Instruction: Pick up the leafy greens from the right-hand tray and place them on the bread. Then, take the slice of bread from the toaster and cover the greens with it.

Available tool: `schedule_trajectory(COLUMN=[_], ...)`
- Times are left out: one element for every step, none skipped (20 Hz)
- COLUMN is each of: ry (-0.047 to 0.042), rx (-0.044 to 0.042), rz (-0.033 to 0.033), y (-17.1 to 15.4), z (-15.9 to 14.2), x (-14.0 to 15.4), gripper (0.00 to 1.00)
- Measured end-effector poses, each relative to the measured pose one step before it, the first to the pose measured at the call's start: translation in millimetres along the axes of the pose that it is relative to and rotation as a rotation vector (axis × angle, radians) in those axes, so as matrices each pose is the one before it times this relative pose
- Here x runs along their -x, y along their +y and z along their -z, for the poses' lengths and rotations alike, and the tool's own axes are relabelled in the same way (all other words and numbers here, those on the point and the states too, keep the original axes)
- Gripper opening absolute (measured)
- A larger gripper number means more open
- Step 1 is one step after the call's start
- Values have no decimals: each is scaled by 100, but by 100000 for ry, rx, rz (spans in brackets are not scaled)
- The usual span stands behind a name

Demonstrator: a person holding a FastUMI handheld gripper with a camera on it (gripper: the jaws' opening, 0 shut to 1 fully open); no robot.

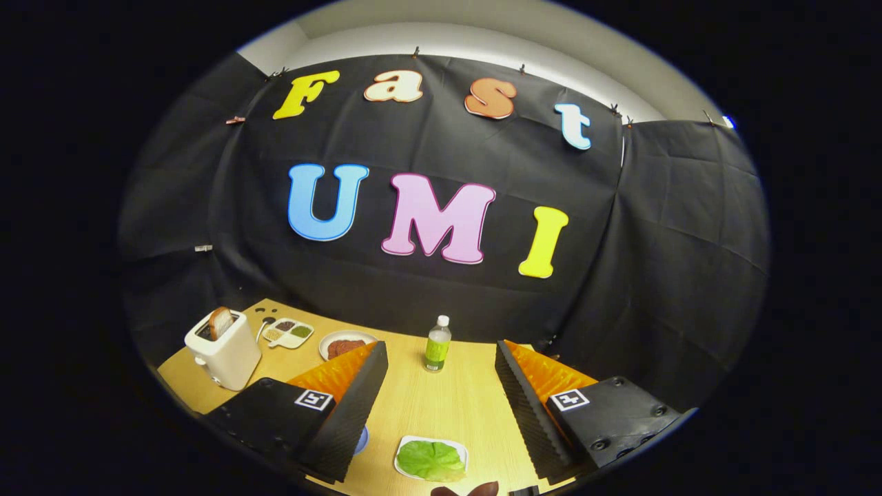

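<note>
The leafy greens [431, 460] lie flat on a small white tray [408, 443] on the wooden table, low between my two fingers. My gripper [441, 355] is open wide, held above the table with nothing between its fingers. A white toaster [224, 351] stands beyond the left finger, with a slice of bread [220, 322] sticking up from its slot. A white plate [329, 339] with a red-brown slice [344, 346] sits just beyond the left fingertip, which partly hides it.
A small green-labelled bottle [437, 343] stands upright on the table [441, 406] ahead, between the fingertips. A divided condiment dish [289, 333] sits between toaster and plate. A blue object [363, 439] peeks from behind the left finger. Dark brown pieces [465, 490] lie nearest me.
</note>
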State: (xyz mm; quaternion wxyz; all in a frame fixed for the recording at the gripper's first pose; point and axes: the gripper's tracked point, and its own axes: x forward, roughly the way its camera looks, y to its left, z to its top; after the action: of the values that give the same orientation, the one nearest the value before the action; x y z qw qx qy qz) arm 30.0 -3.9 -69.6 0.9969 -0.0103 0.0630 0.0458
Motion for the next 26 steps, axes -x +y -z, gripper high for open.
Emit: schedule_trajectory(ry=[2868, 3052, 3314, 2783, 2734, 3256, 3454, 3782, 3988, 3352, 3483, 3230, 2671, 2905, 2615, 2315, 2251, 2205, 2165, 2079, 2092, 2240, 1686, 1573, 2019, 1114], rx=[22, -431, -890, -658, -38, 249, 665, 1165, 1639, 1642, 1436, 779, 435, 533, 450, 550, 379, 65, 86, 277, 341, 308, 255, -139, -83, 718], rz=[-1014, -1424, -1932, -1887, -1472, -1533, -2351, -1801, -1914, -1778, -2131, -2690, -2885, -2448, -1983, -1713, -1598, -1728, -1368, -1277, -1131, -879, -601, -601, -409, 771], y=[-228, -57, 34, -11, -128, -127, 27, -57, -28, -54, 41, 241, 325, 158, 129, 50, 60, 138, 149, 91, 77, 38, 4, 37, 25, -147], z=[1511, 1382, 1553, 1425, 1570, 1821, 1924, 1842, 1928, 1905, 1717, 1505, 1293, 1228, 1083, 1026, 818, 820, 744, 708, 565, 657, 379, 465, 452, 296], x=[-378, -394, -386, -526, -618, -657, -657, -767, -781, -976, -904, -848, -734, -833, -762, -708, -748, -800, -733, -677, -651, -674, -647, -326, -436, -323], gripper=[98, 98, 98, 98, 98, 98, 98, 98, 98, 98, 97, 97, 96, 94, 92, 91, 91, 91, 90, 89, 88, 87, 85, 82, 77, 73])
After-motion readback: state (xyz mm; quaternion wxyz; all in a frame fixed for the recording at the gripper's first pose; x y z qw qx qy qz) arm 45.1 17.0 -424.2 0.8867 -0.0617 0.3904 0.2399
